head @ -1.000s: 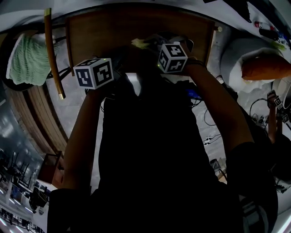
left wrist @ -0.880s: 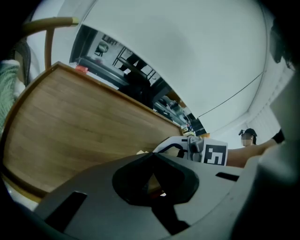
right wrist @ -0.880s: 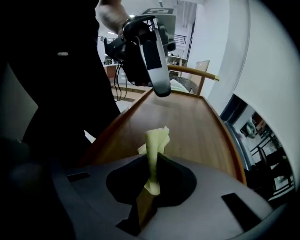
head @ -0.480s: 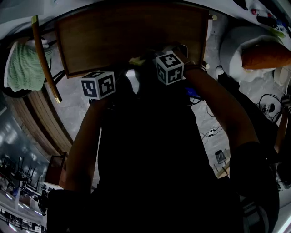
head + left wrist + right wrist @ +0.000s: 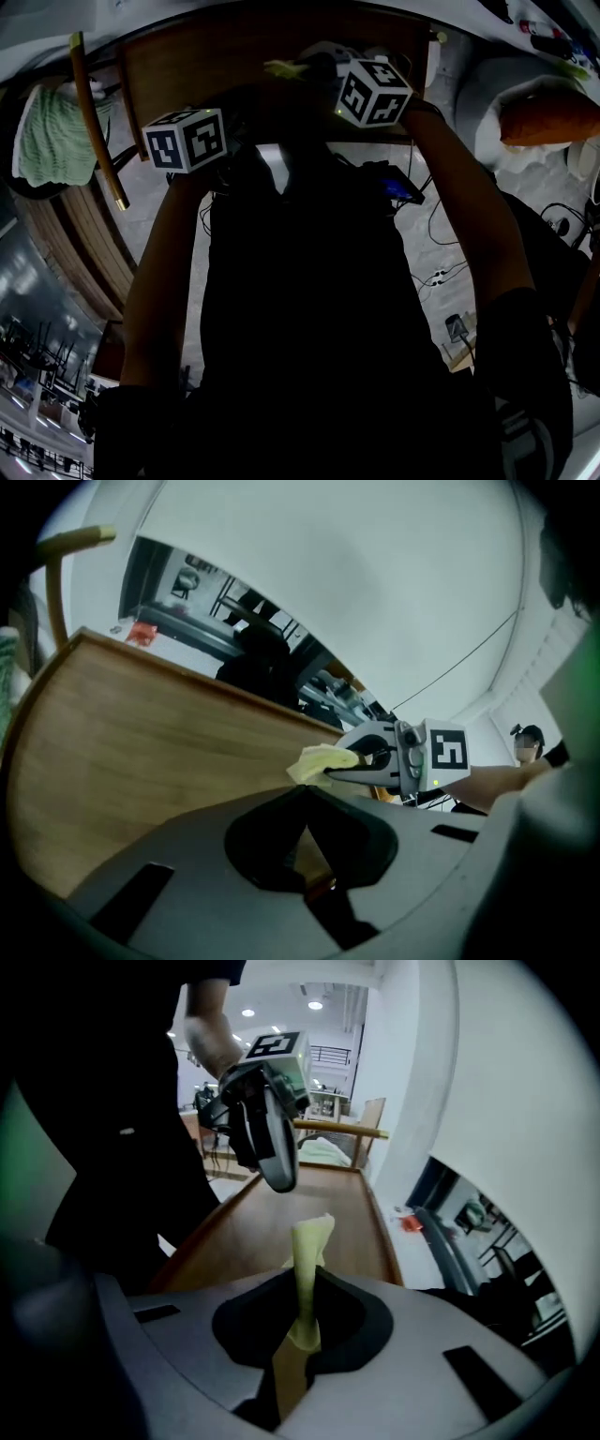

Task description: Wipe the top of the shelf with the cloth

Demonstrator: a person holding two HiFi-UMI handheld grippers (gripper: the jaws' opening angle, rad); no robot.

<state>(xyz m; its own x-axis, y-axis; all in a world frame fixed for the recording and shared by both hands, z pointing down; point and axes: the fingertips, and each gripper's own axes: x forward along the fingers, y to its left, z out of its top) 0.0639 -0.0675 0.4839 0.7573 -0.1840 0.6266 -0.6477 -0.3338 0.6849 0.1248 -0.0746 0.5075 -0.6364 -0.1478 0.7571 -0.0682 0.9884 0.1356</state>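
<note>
- Cloth [image 5: 309, 1255]: pale yellow and bunched into a narrow strip. Its long axis runs along the right gripper's jaws and its free end points forward past the tips.
- From the left gripper view the cloth sticks out of the right gripper [image 5: 345, 767] toward the person's left. It lies low over the wooden shelf top [image 5: 206, 66]; I cannot tell whether it touches the wood.
- Right gripper: clamped on the cloth. The right forearm reaches forward over the shelf top, farther out than the left.
- Left gripper [image 5: 278, 1180]: jaws closed together, nothing between them. It is held over the near edge of the shelf, tips angled down, apart from the cloth.
- Both arms extend forward from the body.
- Green towel [image 5: 52, 131] hangs off to the left, clear of the shelf.
</note>
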